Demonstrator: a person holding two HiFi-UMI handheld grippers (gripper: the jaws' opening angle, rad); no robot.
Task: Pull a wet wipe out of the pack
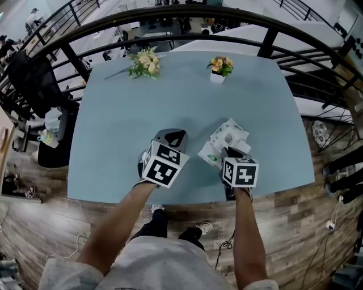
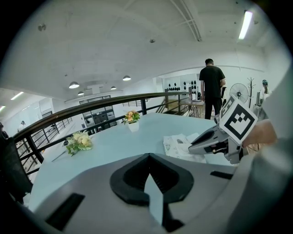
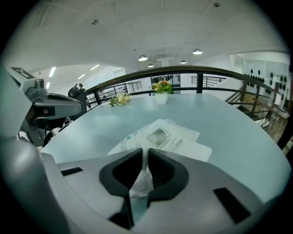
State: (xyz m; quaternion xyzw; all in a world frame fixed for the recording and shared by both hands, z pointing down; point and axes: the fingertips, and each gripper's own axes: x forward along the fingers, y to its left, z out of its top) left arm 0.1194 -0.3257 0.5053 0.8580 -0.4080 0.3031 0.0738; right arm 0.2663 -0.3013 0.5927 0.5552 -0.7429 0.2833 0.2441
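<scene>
The white wet wipe pack [image 1: 226,140] lies flat on the light blue table [image 1: 113,124], just right of the middle near the front edge. My right gripper [image 1: 229,153] sits at the pack's near end. In the right gripper view its jaws [image 3: 145,153] stand almost together, with a crumpled white wet wipe [image 3: 141,182] pinched between them, and the pack [image 3: 158,137] lies just ahead. My left gripper [image 1: 172,136] rests on the table left of the pack, apart from it. In the left gripper view its jaws [image 2: 147,156] are shut with nothing between them.
A loose bouquet [image 1: 146,62] lies at the table's far left, and a small white pot of flowers [image 1: 219,68] stands at the far middle. A black railing [image 1: 187,17] curves behind the table. A person [image 2: 212,87] stands far off beyond the railing.
</scene>
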